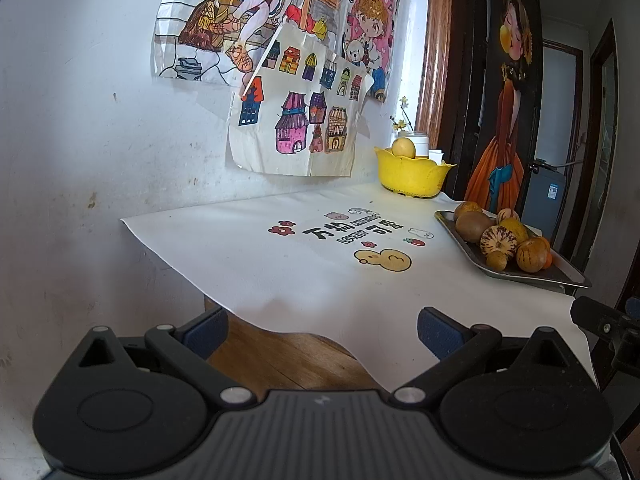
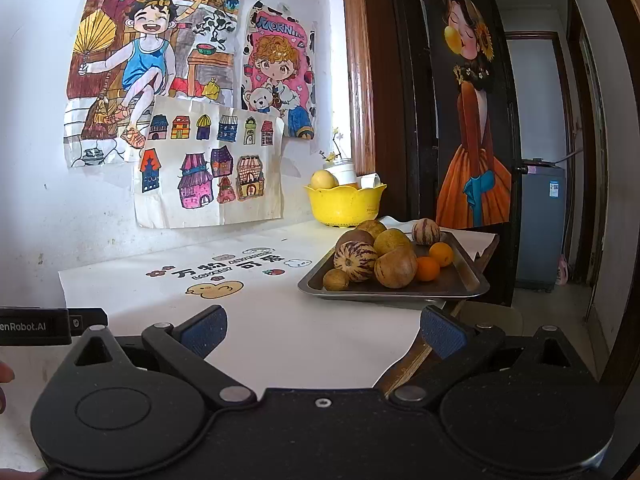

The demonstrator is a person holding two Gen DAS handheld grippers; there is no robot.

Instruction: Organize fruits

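1. Left wrist view: the left gripper [image 1: 322, 330] is spread wide, its blue-padded fingers [image 1: 438, 334] holding nothing, level over the near edge of the white printed tablecloth [image 1: 280, 276].
2. Far ahead and to its right, against the wall, stands a yellow scalloped plastic bowl [image 1: 412, 174] with a pale yellow round fruit [image 1: 403, 147] showing above its rim.
3. Nearer, to the right of the fingers, a flat grey metal tray [image 1: 472, 258] carries a heap of fruit: brown-striped cream melons [image 1: 498, 242], a plain brown oval fruit [image 1: 474, 226] and others. The tray's long axis runs away from the gripper, slanting leftward.
4. Right wrist view: the right gripper [image 2: 324, 330] is likewise wide apart and empty, held level at the table's front edge.
5. The tray [image 2: 466, 284] lies just ahead, slightly right, with striped melons [image 2: 355, 260] and two small oranges [image 2: 427, 269] on it.
6. The bowl [image 2: 344, 206] stands behind the tray, the pale fruit [image 2: 323, 180] inside.
7. The other gripper's black body [image 2: 48, 326] shows at the left edge.
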